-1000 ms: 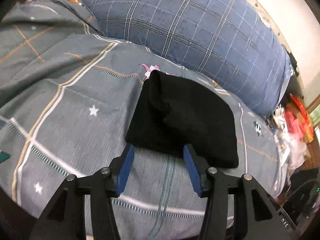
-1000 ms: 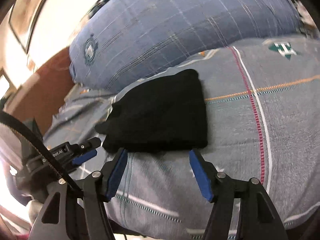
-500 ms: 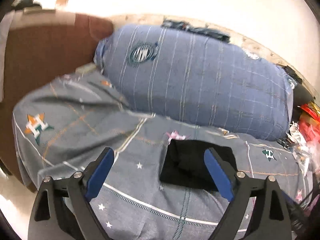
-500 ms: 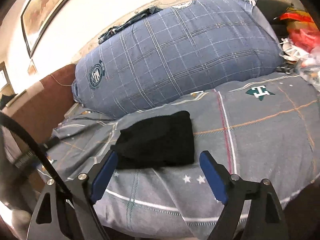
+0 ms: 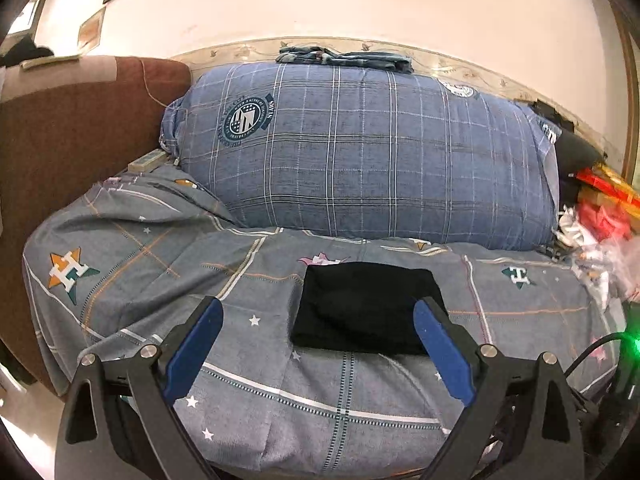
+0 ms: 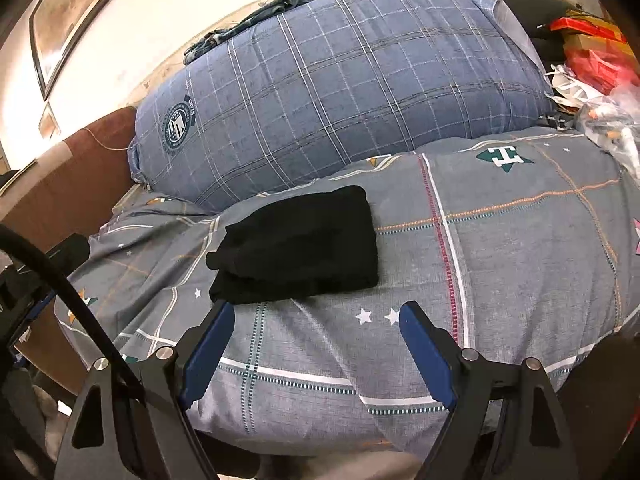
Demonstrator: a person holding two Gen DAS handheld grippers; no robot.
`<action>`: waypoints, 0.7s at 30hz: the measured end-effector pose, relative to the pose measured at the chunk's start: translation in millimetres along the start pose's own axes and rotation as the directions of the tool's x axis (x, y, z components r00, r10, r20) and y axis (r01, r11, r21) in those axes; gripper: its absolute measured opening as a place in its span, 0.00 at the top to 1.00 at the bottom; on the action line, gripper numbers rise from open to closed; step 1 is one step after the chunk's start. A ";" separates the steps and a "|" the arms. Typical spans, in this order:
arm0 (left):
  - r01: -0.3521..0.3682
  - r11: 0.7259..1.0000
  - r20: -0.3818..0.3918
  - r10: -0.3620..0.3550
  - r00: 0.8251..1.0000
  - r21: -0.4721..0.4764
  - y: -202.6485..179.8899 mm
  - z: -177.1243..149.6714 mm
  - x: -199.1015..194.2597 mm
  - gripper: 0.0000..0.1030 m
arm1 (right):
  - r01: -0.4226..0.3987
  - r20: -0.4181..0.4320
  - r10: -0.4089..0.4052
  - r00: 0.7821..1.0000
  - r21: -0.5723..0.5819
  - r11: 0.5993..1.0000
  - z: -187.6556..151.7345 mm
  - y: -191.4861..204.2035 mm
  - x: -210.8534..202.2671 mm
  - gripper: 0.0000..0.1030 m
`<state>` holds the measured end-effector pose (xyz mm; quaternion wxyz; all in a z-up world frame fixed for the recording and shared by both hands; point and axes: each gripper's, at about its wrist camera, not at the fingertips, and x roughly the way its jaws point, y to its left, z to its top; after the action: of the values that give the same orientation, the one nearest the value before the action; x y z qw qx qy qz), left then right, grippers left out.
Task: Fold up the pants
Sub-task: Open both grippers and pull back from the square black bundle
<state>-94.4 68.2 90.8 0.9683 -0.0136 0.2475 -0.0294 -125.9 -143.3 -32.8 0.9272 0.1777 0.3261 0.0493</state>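
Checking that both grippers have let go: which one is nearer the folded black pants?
Left, narrowly. The left gripper hangs open just short of the folded black pants; the right gripper is open too, slightly further back. Neither touches them.

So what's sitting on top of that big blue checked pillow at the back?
A crumpled bluish garment lies along the top of the blue checked pillow, against the wall. Its far side is hidden, so I can't tell what it is.

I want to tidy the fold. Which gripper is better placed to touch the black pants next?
Probably the left gripper: the folded black pants lie almost between its open fingers. The right gripper is also open, but the pants sit off toward its left finger.
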 end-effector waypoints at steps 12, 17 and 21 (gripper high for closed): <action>0.021 0.999 -0.069 -0.018 0.997 0.041 -9.9 -8.5 10.6 0.07 | 0.012 -0.033 -0.012 0.999 -0.007 1.000 -5.6 3.0 6.3 0.14; 0.025 0.999 -0.087 -0.023 0.996 0.031 -8.0 -10.4 14.0 0.07 | 0.018 -0.042 -0.018 0.999 -0.001 1.000 -5.6 0.4 7.9 0.14; 0.032 0.999 -0.103 -0.029 0.994 0.028 -7.7 -12.4 17.3 0.07 | 0.026 -0.045 -0.027 0.999 -0.004 1.000 -6.1 0.4 8.8 0.14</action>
<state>-85.6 59.3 71.9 0.9538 -0.0017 0.2964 -0.0486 -122.8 -139.3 -42.3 0.9204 0.1705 0.3493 0.0416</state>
